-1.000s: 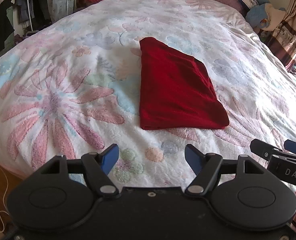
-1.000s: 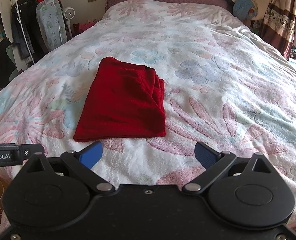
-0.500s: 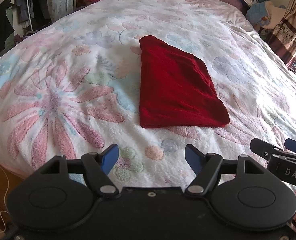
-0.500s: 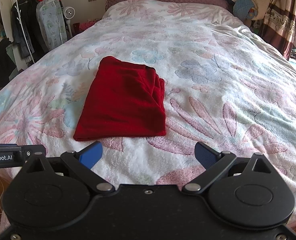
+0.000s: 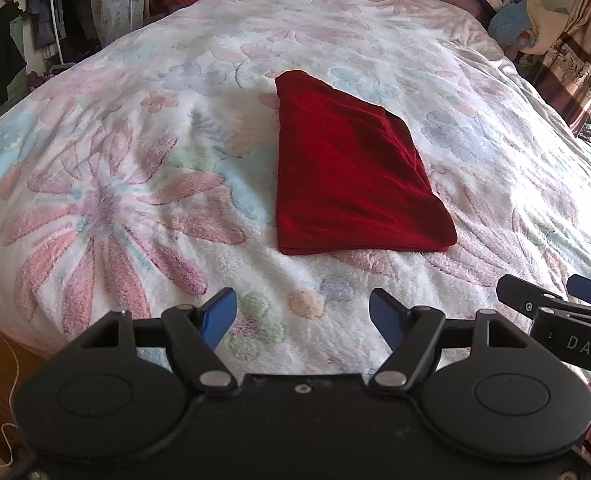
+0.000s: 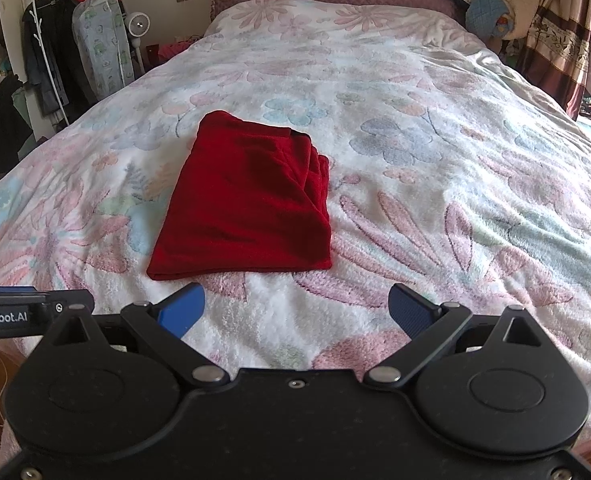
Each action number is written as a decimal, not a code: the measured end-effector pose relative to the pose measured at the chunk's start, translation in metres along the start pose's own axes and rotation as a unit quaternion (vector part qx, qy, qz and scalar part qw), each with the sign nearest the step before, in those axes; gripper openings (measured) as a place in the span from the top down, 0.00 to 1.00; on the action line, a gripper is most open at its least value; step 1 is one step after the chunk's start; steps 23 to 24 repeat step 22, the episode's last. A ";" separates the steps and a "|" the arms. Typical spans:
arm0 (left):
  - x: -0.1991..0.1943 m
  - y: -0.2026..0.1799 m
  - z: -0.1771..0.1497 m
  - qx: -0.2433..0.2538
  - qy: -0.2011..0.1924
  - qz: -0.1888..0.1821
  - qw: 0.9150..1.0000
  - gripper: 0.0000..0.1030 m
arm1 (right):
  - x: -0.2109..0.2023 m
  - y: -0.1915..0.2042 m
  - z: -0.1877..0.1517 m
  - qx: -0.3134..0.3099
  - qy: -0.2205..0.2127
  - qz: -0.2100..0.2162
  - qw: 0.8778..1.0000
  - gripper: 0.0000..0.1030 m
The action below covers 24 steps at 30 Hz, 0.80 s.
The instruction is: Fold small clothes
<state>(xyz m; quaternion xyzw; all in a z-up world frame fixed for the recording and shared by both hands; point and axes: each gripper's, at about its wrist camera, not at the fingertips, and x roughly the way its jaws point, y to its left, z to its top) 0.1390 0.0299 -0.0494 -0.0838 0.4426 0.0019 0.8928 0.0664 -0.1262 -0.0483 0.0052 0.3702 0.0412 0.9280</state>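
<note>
Holding both hand-held grippers released, clear of the folded cloth.
Your left hand-held gripper (image 5: 302, 317) and right hand-held gripper (image 6: 296, 313) hover over the bed's (image 6: 435, 168) near edge; the red garment (image 6: 251, 200) lies mid-bed, seemingly finished.

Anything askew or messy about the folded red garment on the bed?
Mostly tidy. The red garment lies folded flat on the floral blanket, but its right edge shows several layers fanned out unevenly rather than flush. Both grippers, left and right, are open, clear of it.
</note>
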 end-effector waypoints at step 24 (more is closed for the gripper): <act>0.001 0.000 -0.001 0.004 0.000 -0.003 1.000 0.27 | 0.000 0.000 0.000 -0.002 0.002 -0.001 1.000 0.04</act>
